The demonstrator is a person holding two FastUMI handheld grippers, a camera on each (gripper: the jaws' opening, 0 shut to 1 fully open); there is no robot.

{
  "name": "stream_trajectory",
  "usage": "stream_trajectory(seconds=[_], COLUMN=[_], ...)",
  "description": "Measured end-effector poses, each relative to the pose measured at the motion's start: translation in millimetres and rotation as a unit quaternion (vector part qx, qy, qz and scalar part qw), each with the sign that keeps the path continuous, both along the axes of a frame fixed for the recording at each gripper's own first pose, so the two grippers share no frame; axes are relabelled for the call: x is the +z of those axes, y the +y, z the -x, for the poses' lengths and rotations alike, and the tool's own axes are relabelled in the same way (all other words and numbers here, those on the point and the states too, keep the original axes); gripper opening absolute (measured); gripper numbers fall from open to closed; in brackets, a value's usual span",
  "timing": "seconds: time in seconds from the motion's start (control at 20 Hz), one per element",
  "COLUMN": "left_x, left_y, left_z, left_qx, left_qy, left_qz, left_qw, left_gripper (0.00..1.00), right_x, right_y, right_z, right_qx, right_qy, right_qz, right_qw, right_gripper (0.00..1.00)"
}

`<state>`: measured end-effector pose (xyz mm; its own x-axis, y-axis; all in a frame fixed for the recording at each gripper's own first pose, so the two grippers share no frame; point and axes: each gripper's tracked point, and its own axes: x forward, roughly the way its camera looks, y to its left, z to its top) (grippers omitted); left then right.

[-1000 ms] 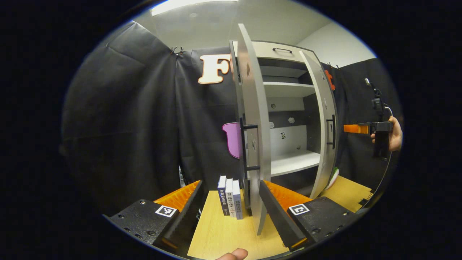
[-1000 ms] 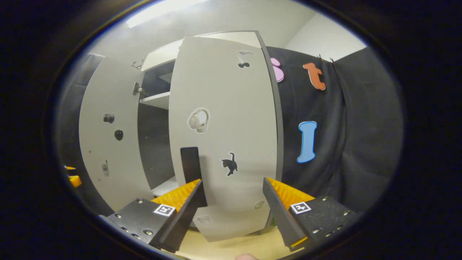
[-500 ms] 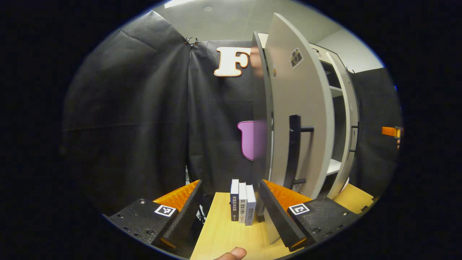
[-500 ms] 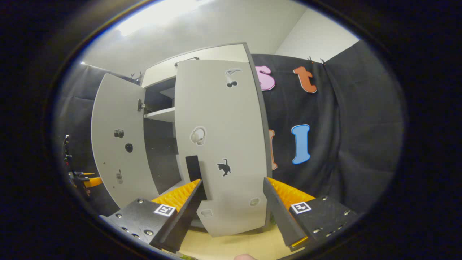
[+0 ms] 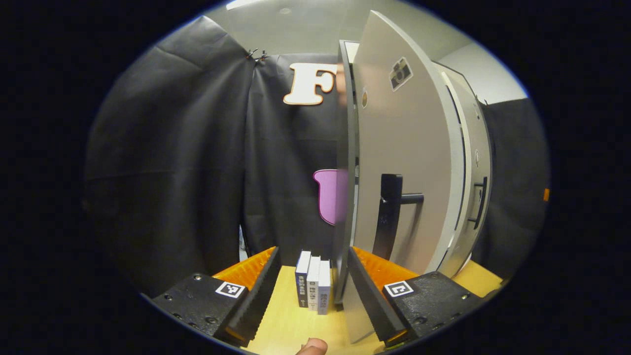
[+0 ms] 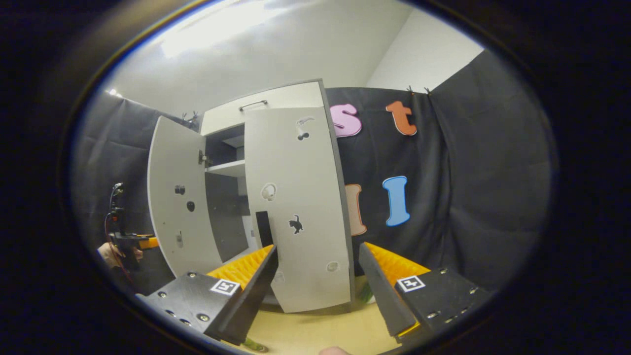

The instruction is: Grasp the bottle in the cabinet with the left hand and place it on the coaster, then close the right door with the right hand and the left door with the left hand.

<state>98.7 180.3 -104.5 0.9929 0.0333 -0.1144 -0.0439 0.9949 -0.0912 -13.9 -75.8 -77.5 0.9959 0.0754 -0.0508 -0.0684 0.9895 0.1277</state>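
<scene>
At cabinet | left door (image 5: 404, 162) upright, ajar | right door (image 6: 300, 207) nearly closed | both hand-held grippers spread

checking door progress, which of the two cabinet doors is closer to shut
The right door, with the cat sticker, sits nearly flush; the left door stands swung out.

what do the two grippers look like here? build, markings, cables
Left gripper and right gripper match: two long wedge-shaped fingers with ribbed inner faces, each on a black block with visible screws and a square black-and-white tag. In the right gripper view the left gripper shows far off, black-bodied with a thin cable above it, held in a bare hand.
</scene>
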Motion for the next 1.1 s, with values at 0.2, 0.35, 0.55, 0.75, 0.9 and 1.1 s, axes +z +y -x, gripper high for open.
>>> stream_trajectory(seconds=[0.2, 0.35, 0.55, 0.75, 0.9, 1.1], left_x=[9.3, 2.9, 2.3, 4.2, 3.9, 3.1], left_y=[1.9, -5.3, -27.9, -58.8, -68.4, -71.0], left_z=[3.4, 5.9, 3.6, 0.3, -2.7, -4.6], left_qx=[0.04, 0.05, 0.026, 0.004, -0.005, -0.016], left_qy=[-0.009, -0.001, 0.011, 0.006, 0.004, 0.001], left_qz=[-0.035, -0.014, -0.014, -0.008, -0.013, -0.006], left_qw=[0.999, 0.999, 1.0, 1.0, 1.0, 1.0], left_gripper=[0.85, 0.88, 0.89, 0.91, 0.91, 0.91], right_x=[4.8, 4.3, 16.5, 7.2, 2.9, 4.5], right_y=[-20.2, -24.0, -13.5, 3.0, 3.2, 7.9], right_z=[25.8, 41.0, 56.6, 66.2, 68.6, 70.1], right_qx=[-0.007, -0.007, -0.003, 0.002, -0.013, -0.022], right_qy=[-0.019, -0.025, -0.041, -0.026, -0.005, 0.001], right_qz=[0.008, 0.018, 0.02, 0.025, 0.044, 0.046], right_qw=[1.0, 0.999, 0.999, 0.999, 0.999, 0.999], right_gripper=[1.0, 1.0, 1.0, 1.0, 1.0, 1.0])
